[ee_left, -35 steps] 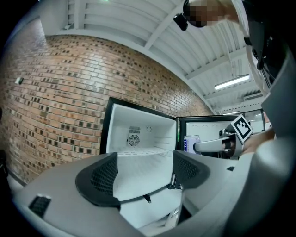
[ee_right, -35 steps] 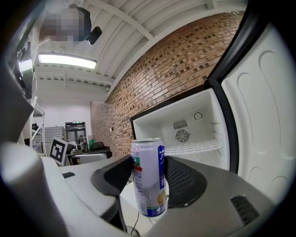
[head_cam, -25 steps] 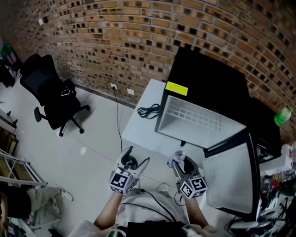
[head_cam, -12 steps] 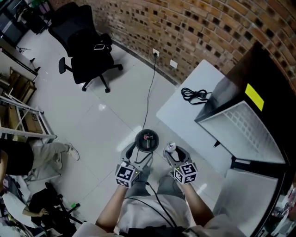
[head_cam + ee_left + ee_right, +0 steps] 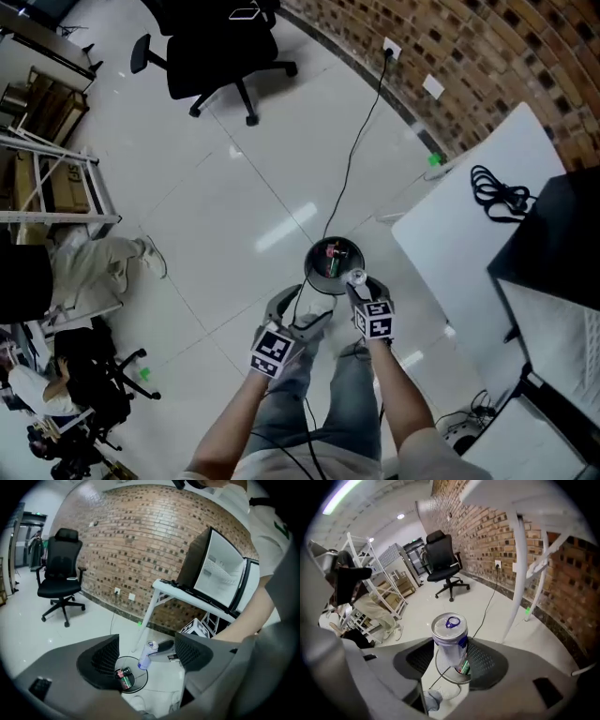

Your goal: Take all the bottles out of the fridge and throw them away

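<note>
Right claw [image 5: 450, 660] is clenched on a silver drink can [image 5: 450, 637], held upright over the near rim of the round waste bin [image 5: 308, 265] at the head view's centre. It seems best to centre the can over the opening before letting go. Left claw [image 5: 146, 654] hangs released and empty beside it.

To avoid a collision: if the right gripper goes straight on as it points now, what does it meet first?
Probably the round bin on the floor, just beyond the can the right gripper holds; depth is unclear.

Office-like workroom: brick wall [image 5: 487, 37], swivel chair [image 5: 220, 47], metal shelving [image 5: 37, 217].
</note>
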{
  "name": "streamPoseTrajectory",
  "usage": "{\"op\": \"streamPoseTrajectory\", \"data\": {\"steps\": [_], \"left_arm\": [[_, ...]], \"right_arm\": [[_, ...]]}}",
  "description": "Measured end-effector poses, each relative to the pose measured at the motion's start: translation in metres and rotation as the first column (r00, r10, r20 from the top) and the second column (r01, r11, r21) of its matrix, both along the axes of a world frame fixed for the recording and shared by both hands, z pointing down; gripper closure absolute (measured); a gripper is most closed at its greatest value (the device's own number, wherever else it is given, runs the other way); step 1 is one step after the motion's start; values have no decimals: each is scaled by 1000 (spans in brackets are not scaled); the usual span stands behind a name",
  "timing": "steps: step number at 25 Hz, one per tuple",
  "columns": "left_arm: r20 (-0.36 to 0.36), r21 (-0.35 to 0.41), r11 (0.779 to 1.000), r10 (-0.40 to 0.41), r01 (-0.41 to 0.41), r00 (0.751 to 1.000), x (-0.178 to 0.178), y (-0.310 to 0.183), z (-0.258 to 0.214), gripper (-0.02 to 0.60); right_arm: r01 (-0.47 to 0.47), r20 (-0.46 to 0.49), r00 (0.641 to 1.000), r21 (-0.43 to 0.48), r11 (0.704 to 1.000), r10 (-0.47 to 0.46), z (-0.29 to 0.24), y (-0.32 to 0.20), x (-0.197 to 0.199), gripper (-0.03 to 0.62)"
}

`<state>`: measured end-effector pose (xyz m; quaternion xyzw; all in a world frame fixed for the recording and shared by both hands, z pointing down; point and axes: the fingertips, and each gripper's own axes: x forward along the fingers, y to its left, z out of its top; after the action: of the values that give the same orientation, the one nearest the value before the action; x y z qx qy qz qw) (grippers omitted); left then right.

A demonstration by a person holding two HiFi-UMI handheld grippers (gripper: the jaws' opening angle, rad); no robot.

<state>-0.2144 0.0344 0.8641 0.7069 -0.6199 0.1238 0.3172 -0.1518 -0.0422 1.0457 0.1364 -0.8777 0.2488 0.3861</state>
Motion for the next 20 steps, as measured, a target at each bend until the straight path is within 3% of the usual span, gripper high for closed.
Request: {"op": "streamPoseTrajectory", "data": {"steps": [4, 5, 6, 9, 11, 13, 16, 20], "left_arm": [[8, -56, 998, 0, 1, 1000, -18, 7, 66, 229], [7, -73, 997, -5, 5, 1000, -21, 11, 81, 229], [2, -90, 996, -15, 15, 1000, -24, 15, 95, 229], [-21, -128, 990, -61, 58, 998, -30, 27, 126, 229], [-37, -147, 986, -82, 75, 996, -28, 34, 134, 229], [-51, -153, 985, -84, 76, 995, -22, 38, 132, 229], [-61, -142, 988, -77, 67, 995, -13, 36, 118, 229], [-68, -122, 991, -69, 60, 995, -6, 27, 80, 229]], "right_arm": [[28, -112, 993, -53, 998, -34, 111, 7, -11, 384], [27, -124, 992, -65, 997, -35, 131, 10, -13, 419], [20, -129, 991, -75, 997, -30, 147, 13, -16, 588], [-37, -162, 987, -126, 991, 16, 185, 21, -21, 583], [-69, -189, 981, -186, 980, 33, 195, 32, -17, 536], [-41, -213, 977, -218, 975, -7, 194, 45, -9, 512], [72, -207, 972, -193, 978, -113, 167, 53, -4, 347], [71, -156, 983, -176, 982, -99, 105, 51, 12, 279]]}}
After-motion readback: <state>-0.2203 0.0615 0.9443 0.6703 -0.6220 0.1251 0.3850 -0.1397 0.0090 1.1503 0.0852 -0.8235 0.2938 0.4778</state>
